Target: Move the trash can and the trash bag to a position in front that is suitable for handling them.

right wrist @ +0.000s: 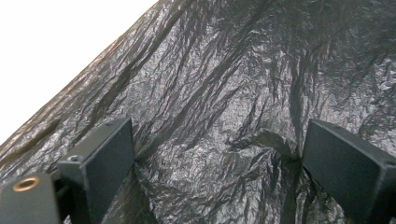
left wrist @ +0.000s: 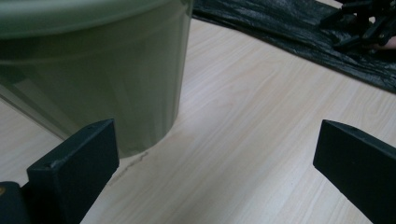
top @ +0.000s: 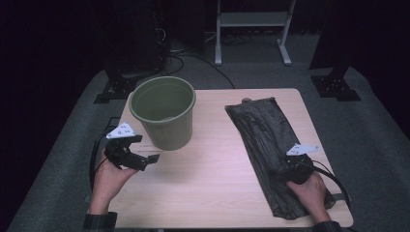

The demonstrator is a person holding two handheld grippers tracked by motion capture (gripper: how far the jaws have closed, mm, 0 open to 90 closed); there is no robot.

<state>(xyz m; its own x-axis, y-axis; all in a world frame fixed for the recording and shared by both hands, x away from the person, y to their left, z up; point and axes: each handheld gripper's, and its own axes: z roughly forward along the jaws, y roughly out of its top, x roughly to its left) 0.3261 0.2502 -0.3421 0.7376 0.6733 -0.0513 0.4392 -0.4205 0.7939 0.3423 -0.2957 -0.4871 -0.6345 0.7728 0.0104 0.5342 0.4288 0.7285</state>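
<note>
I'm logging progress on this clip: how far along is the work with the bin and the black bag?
Barely begun. Done: nothing visible; the green bin stands unlined and the black bag lies flat on the table. In hand: the right gripper is open, its jaws pressed onto the bag; the left gripper is open beside the bin. Left: probably gripping, lifting and opening the bag.

1. We judge this a lab or test room set up for recording, not a home.
2. A small light wooden table (top: 212, 193) stands alone on grey carpet (top: 372, 145).
3. Black stand bases (top: 333, 84) sit beside it, and loose cables (top: 193, 58) run across the floor.
4. A white metal frame (top: 251, 29) stands behind; the surroundings are dark.
</note>
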